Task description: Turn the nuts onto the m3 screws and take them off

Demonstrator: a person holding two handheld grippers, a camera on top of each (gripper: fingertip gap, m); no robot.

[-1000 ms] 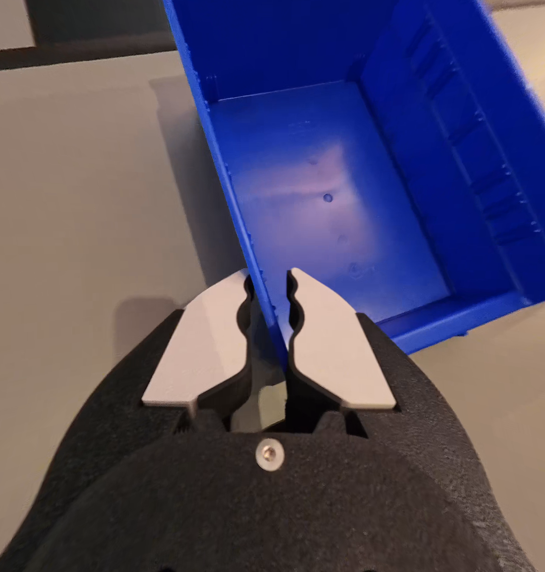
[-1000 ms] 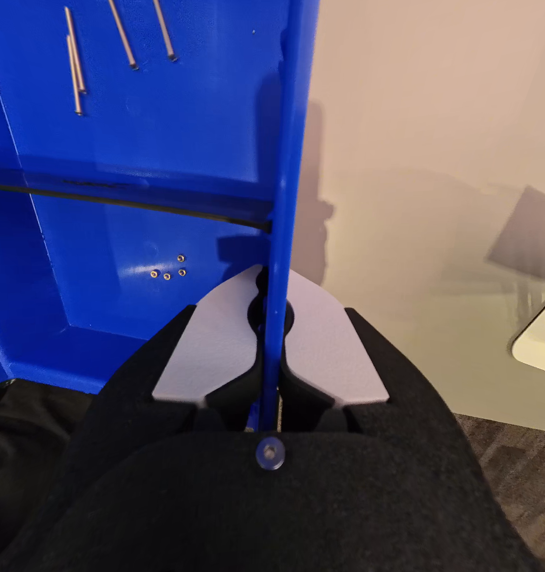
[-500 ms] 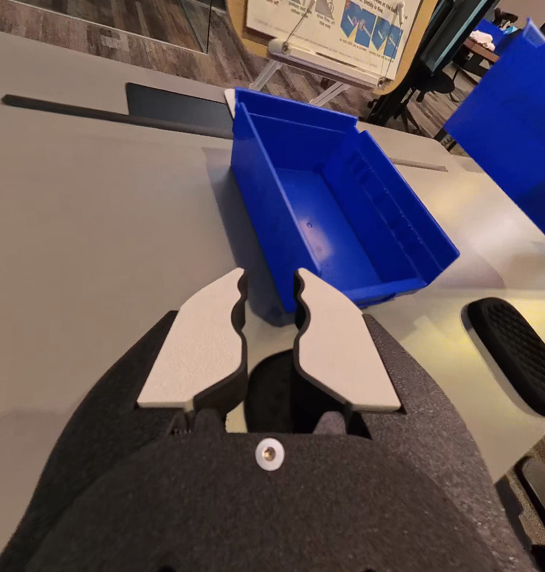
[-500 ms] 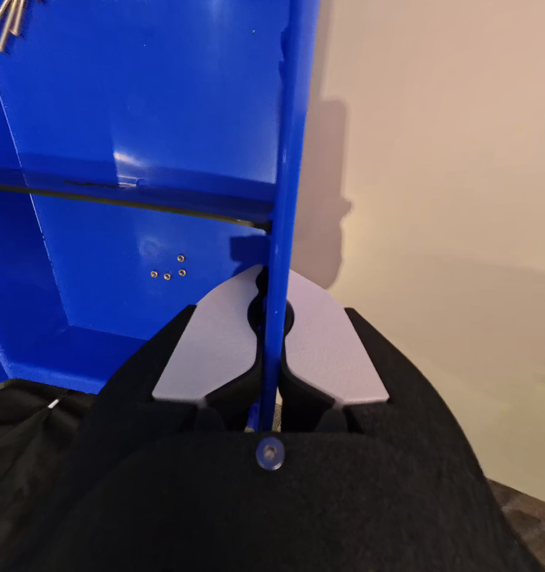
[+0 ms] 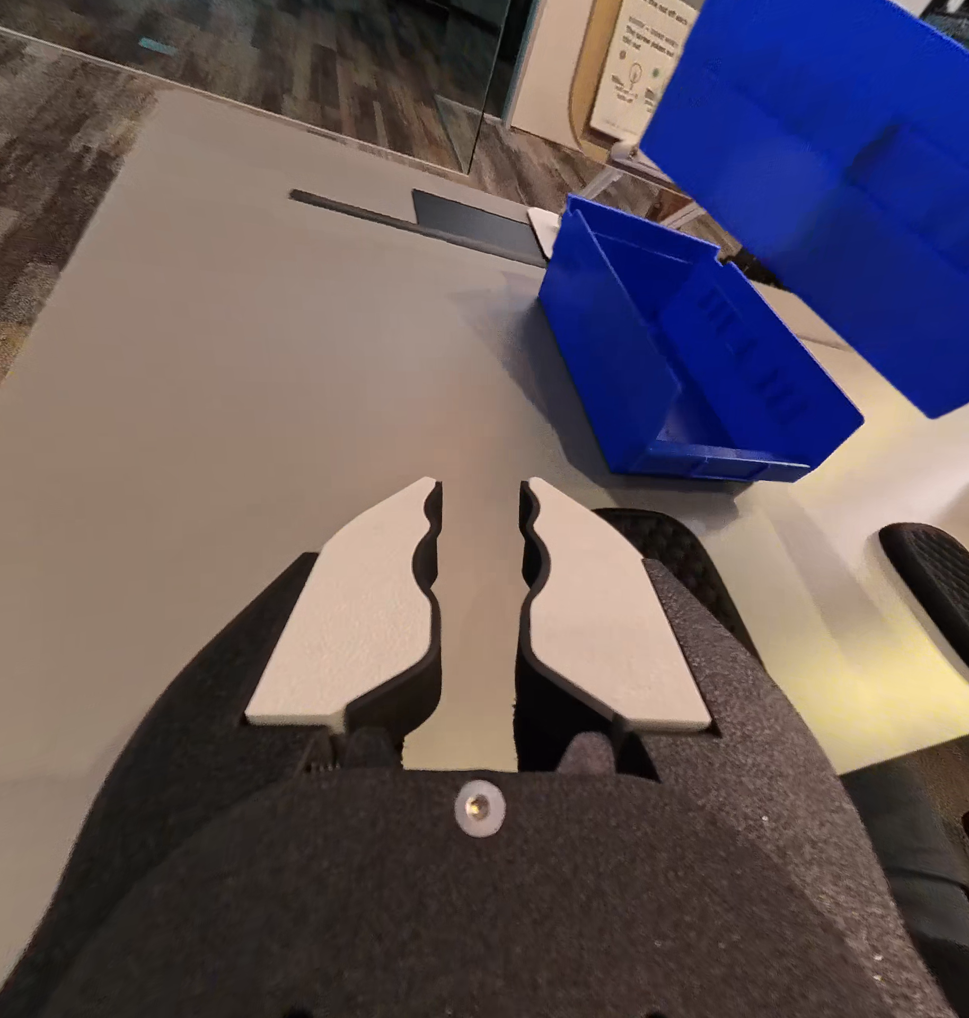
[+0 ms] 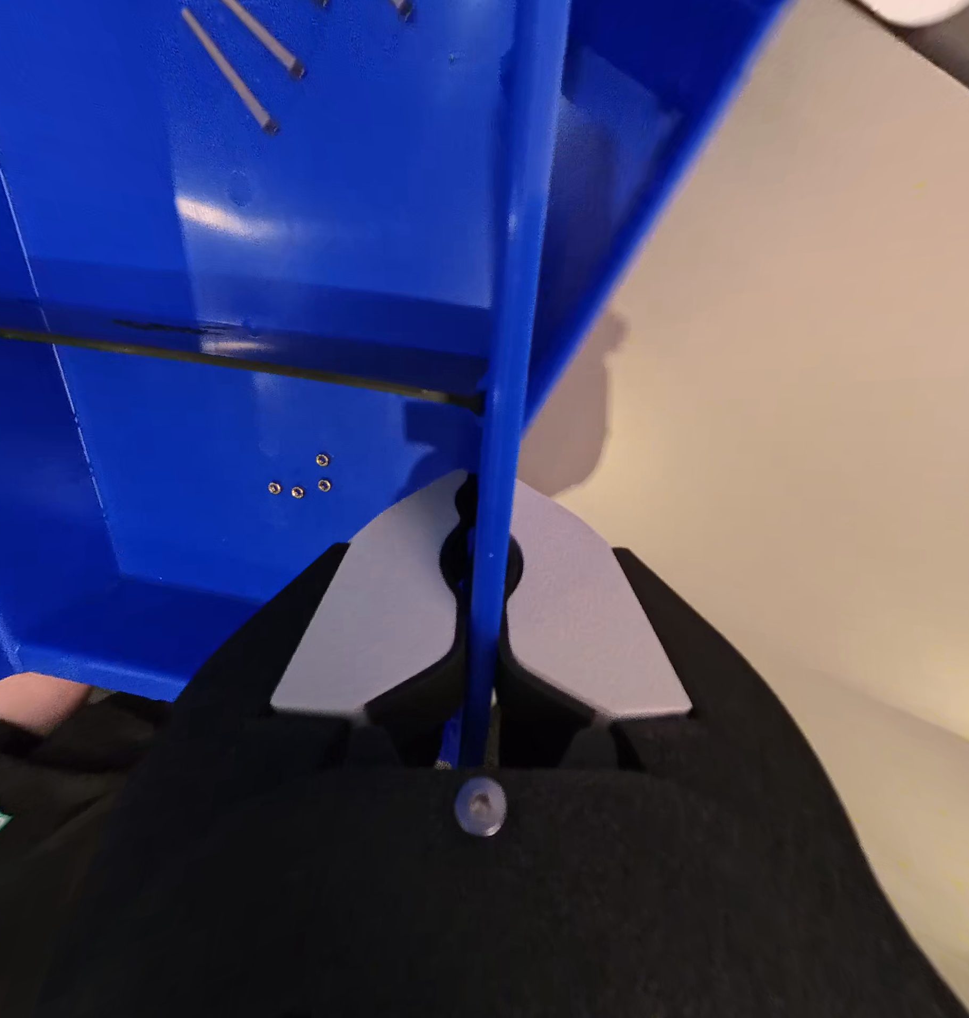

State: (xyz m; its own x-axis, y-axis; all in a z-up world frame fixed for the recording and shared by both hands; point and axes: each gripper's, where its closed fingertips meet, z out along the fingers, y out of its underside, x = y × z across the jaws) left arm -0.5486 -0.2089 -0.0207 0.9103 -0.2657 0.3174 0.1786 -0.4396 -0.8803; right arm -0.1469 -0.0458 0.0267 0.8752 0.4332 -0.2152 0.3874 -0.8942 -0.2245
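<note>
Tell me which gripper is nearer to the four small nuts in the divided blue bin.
Right. The right gripper is clamped on the divided blue bin's side wall, right beside the nuts. The left gripper hangs open over the table, with that bin raised off to its right.

Long screws (image 6: 234,77) were cut by top edge, blurred. Four nuts (image 6: 298,492) were too small to tell shape. Lifted blue bin (image 5: 835,182) was blurred, cut by right edge. Right hand-held gripper (image 6: 485,485) tips were partly hidden behind bin wall (image 6: 507,330).
</note>
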